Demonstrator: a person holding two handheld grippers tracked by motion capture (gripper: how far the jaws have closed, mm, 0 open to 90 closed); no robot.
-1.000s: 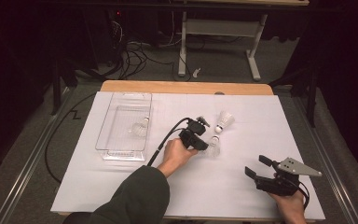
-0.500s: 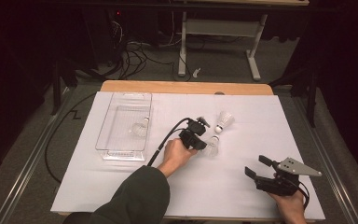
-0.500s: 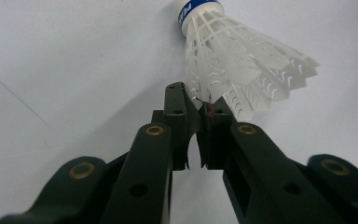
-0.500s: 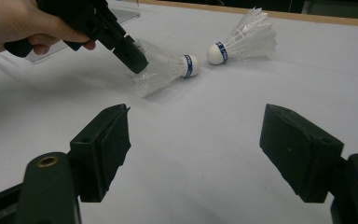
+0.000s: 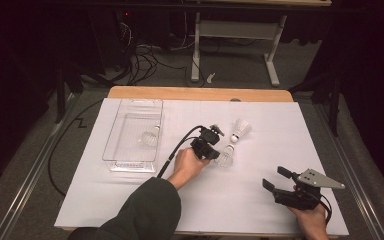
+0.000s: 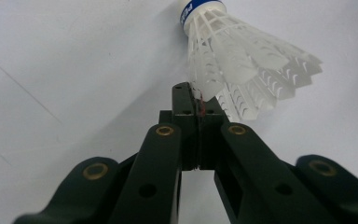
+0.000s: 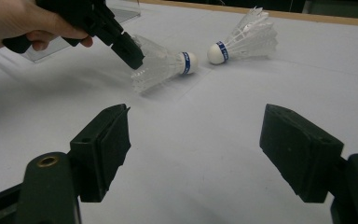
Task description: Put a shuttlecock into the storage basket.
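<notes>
A white feathered shuttlecock with a blue band round its cork [image 5: 224,157] lies on its side near the middle of the white sheet covering the table [image 5: 130,200]. Its cork tip points away from the person, toward the far edge. The left gripper [image 5: 215,152], black and held in the person's left hand [image 5: 187,165], has its jaws pressed together on the edge of that shuttlecock's skirt; in the left gripper view the white vanes [image 6: 242,70] sit pinched at the very tips of the closed jaws, and the skirt fans out to the right of them.

Just beyond it lies a second white shuttlecock with a blue band [image 5: 240,130], cork toward the first one, the two corks close but apart, as the right gripper view shows [image 7: 244,39].

To the left, near the table's far left corner, stands a clear plastic rectangular tray [image 5: 125,160] with a third white shuttlecock [image 5: 150,138] lying inside it.

The right gripper [image 5: 275,179], with a grey three-cornered plate on top, rests low near the front right of the table. Its jaws stand wide apart with nothing between them.
</notes>
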